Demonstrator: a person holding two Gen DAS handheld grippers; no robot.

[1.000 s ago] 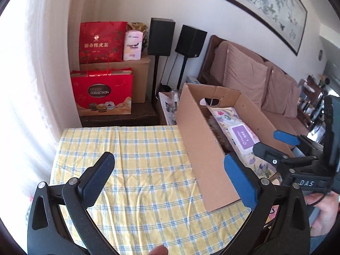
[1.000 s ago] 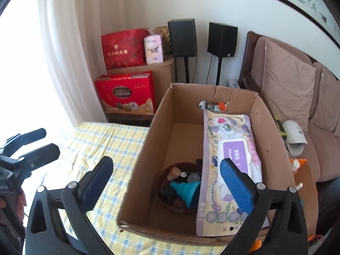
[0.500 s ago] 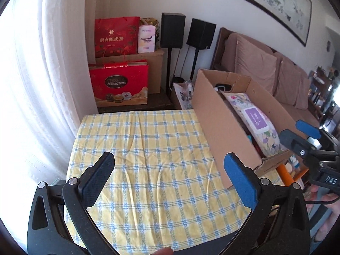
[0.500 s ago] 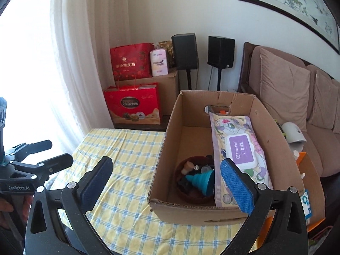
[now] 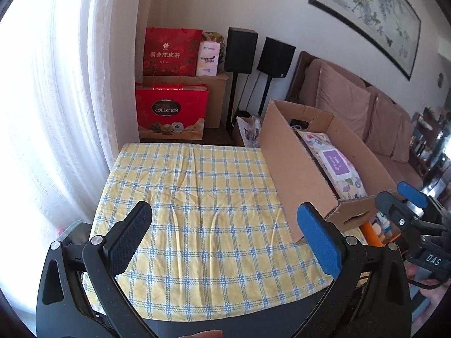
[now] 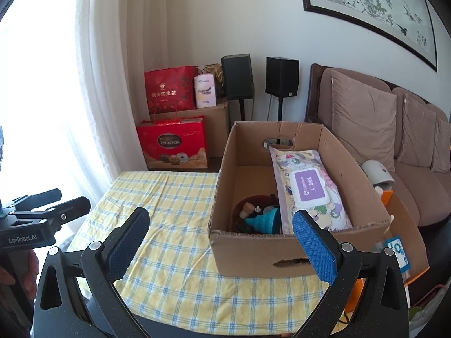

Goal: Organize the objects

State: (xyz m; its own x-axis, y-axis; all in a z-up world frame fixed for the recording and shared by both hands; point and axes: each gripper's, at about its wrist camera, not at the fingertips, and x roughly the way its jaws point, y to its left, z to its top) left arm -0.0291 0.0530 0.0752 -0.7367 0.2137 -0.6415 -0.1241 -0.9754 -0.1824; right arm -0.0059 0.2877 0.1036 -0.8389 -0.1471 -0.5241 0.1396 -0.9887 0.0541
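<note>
Hovering spread and empty, each hand-held gripper (image 5: 224,233) (image 6: 221,236) — cardboard box (image 6: 298,250) beyond, right.

Brown sofa (image 6: 394,129), white curtain (image 6: 107,70), framed painting (image 6: 366,2)

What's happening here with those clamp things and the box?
A person holds a hand-held gripper in each hand, tidying up. Both the left hand-held gripper and right hand-held gripper are open and empty, above the checked tablecloth. The cardboard box holds a wipes pack and a bowl of small items.
</note>
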